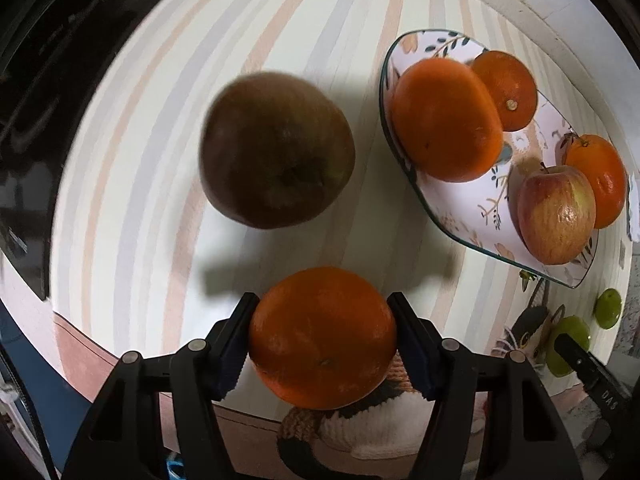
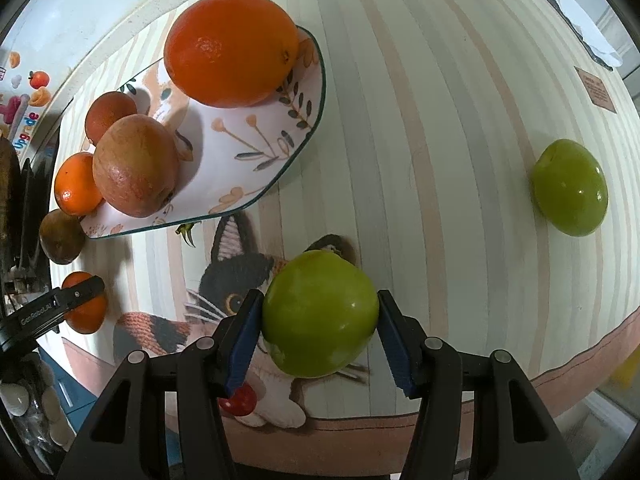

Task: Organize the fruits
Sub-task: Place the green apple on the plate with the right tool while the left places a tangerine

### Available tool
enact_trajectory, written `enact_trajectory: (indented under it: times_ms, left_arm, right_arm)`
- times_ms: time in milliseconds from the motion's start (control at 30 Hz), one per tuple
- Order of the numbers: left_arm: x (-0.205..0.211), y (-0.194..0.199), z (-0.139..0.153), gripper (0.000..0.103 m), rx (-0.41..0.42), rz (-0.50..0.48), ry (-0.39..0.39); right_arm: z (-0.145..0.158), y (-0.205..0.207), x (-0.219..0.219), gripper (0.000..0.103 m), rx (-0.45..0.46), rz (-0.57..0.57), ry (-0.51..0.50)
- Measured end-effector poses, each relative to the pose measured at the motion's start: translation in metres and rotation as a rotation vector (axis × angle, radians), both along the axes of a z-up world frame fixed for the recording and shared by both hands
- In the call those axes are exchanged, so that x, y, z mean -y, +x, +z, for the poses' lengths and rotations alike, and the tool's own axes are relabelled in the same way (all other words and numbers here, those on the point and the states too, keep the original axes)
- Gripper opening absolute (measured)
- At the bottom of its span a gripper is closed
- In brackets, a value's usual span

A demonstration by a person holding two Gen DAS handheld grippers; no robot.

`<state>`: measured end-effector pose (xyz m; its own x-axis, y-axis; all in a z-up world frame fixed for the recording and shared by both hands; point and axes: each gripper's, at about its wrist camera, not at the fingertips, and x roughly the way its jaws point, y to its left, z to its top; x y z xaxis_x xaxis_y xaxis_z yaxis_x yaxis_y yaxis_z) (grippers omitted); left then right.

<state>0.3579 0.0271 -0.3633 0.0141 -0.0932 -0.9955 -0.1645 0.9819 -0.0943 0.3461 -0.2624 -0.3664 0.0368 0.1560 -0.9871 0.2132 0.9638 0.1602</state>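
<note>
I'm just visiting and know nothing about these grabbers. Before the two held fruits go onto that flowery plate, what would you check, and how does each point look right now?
1. Left gripper holds the orange between both pads: ok.
2. Right gripper holds the green apple: ok on the left pad; cannot tell whether the right pad touches.
3. Free room on the plate: ok, a bare patch shows in the middle.
4. Fruit already there, the red apple and three oranges, sitting steady: cannot tell.
5. The brown fruit lies on the cloth near the left gripper's way to the plate: not ok, go around it.
</note>
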Motion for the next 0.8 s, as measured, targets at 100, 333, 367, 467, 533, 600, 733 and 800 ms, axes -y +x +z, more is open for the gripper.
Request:
enact_trajectory:
  times_ms: [100,333,367,467,533,600,733,800]
  left_arm:
    - [0.002,-0.002,0.005,0.063,0.022,-0.022,0.010]
    - [0.007,-0.009,0.041,0.063,0.083,-0.054,-0.013]
    - [0.011,-0.006,0.052,0.063,0.101,-0.061,-0.032]
    - [0.025,0.009,0.081,0.063,0.150,-0.086,-0.078]
    - [0.037,0.029,0.098,0.063,0.175,-0.117,-0.113]
    - [0.061,0.052,0.108,0.063,0.179,-0.166,-0.140]
    - [0.090,0.104,0.109,0.063,0.157,-0.248,-0.156]
    - [0.107,0.121,0.101,0.063,0.134,-0.289,-0.148]
  right_arm:
    - [0.001,-0.005,-0.004,0.059,0.021,0.003,-0.003]
    - [0.035,-0.010,-0.012,0.059,0.100,0.007,0.038]
    - [0.040,-0.009,-0.013,0.059,0.113,0.005,0.046]
    - [0.059,0.002,-0.015,0.059,0.156,0.001,0.068]
    - [0.065,0.016,-0.017,0.059,0.172,0.003,0.078]
    - [0.067,0.029,-0.021,0.059,0.184,0.011,0.076]
    - [0.055,0.053,-0.026,0.059,0.171,0.011,0.083]
    - [0.048,0.060,-0.026,0.059,0.160,-0.003,0.092]
